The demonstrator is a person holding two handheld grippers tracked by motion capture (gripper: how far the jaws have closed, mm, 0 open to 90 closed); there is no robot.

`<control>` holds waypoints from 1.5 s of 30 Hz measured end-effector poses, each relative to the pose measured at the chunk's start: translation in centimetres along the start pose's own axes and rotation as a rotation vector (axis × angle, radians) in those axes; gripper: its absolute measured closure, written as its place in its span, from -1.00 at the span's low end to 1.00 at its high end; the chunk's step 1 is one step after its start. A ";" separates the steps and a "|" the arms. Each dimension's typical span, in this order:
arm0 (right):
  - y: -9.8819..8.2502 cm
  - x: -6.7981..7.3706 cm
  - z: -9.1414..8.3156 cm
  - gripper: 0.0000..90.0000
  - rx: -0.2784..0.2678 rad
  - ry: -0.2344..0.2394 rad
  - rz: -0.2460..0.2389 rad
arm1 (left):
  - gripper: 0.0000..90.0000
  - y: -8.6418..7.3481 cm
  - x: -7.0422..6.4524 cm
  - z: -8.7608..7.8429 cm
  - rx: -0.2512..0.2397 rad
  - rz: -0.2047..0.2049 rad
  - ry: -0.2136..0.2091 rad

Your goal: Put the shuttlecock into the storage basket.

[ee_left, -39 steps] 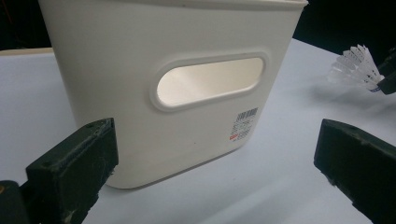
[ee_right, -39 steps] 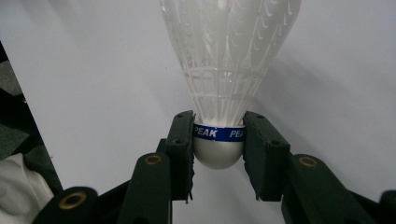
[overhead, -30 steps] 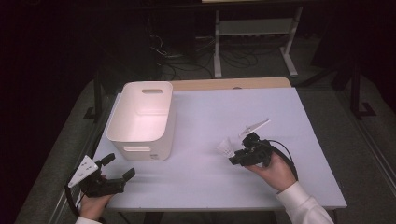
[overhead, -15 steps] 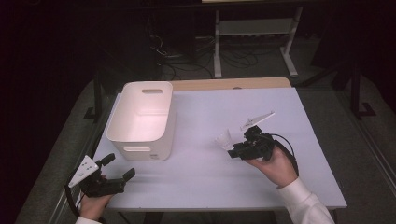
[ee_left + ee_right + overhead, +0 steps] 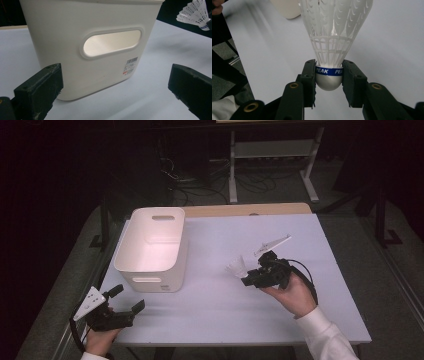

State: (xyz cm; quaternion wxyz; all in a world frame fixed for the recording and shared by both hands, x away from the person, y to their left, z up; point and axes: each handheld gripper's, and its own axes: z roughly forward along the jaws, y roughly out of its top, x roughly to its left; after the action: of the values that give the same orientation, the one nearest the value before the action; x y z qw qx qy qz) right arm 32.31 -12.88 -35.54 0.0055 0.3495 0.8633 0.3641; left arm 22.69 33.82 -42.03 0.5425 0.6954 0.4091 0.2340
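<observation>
Shuttlecock in the right gripper was the business at hand: the jaws pinched its rounded cork base, skirt pointing away, held clear above the table, right of the white bin. The carrying step looked under way; next it would need swinging over the bin's open top before letting go. The left gripper waited spread wide and empty by the bin's near end.

White shuttlecock, blue-banded cork base
</observation>
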 end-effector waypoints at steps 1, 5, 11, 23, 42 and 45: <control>0.0 -0.1 0.0 0.40 0.000 -0.001 -0.008 | -1.00 0.0 0.0 0.0 -0.001 -0.002 0.000; 0.5 0.1 -0.1 0.40 -0.001 0.004 -0.004 | -1.00 0.0 0.0 0.0 0.001 -0.001 0.000; 0.9 0.0 0.0 0.40 -0.002 0.007 -0.011 | -1.00 0.0 0.0 0.0 -0.001 -0.003 -0.001; 2.5 -0.1 -0.2 0.40 -0.022 0.008 -0.026 | -1.00 0.0 0.0 0.0 0.003 -0.003 -0.001; 4.6 0.3 0.3 0.40 -0.032 0.027 -0.041 | -1.00 0.0 0.0 0.0 0.003 -0.004 -0.004; 5.1 0.5 0.7 0.40 -0.032 0.032 -0.050 | -1.00 0.0 0.0 0.0 0.002 -0.004 -0.004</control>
State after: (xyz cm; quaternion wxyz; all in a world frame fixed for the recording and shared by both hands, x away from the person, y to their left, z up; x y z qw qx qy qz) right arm 35.19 -9.68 -32.69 0.0063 0.3220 0.8657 0.3832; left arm 22.69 33.77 -42.04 0.5431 0.6956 0.4097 0.2309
